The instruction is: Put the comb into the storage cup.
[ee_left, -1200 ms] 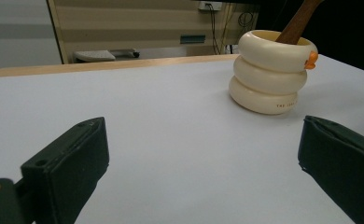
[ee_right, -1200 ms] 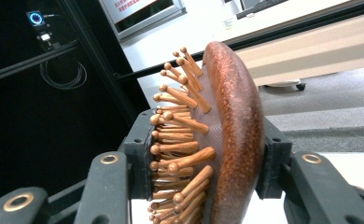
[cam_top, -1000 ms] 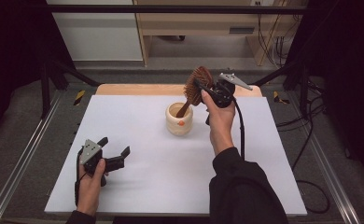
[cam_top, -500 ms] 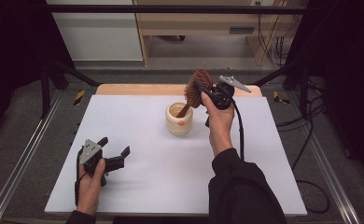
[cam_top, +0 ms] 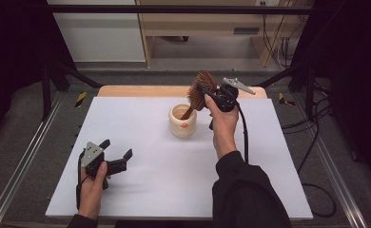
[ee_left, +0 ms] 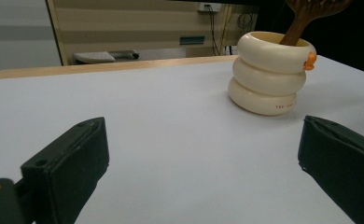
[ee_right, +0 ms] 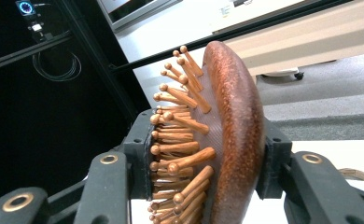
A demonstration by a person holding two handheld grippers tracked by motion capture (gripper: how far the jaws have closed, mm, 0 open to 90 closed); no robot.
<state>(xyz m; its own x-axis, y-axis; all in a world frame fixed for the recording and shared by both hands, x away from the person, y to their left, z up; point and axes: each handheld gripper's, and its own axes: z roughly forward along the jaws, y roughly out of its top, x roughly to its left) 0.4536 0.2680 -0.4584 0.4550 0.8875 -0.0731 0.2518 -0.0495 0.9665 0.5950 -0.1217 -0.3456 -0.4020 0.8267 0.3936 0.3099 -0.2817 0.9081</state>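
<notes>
This looks like a lab recording station rather than a home. A white rectangular tabletop (cam_top: pixel 141 190) sits inside a frame of black metal struts (cam_top: pixel 55 76) and aluminium rails (cam_top: pixel 17 175), ringed by dark curtains, with loose black cables (cam_top: pixel 312 142) trailing over grey carpet.

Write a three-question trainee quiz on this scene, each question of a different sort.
1. True or false: the right gripper is clamped on the brush head.
2. Where is the brush handle's end? A) inside the cup B) flat on the table C) in the left gripper
3. Fill in: the left gripper's jaws are ____.

Key: 1 true; 2 A; 3 open, with nothing between them.
</notes>
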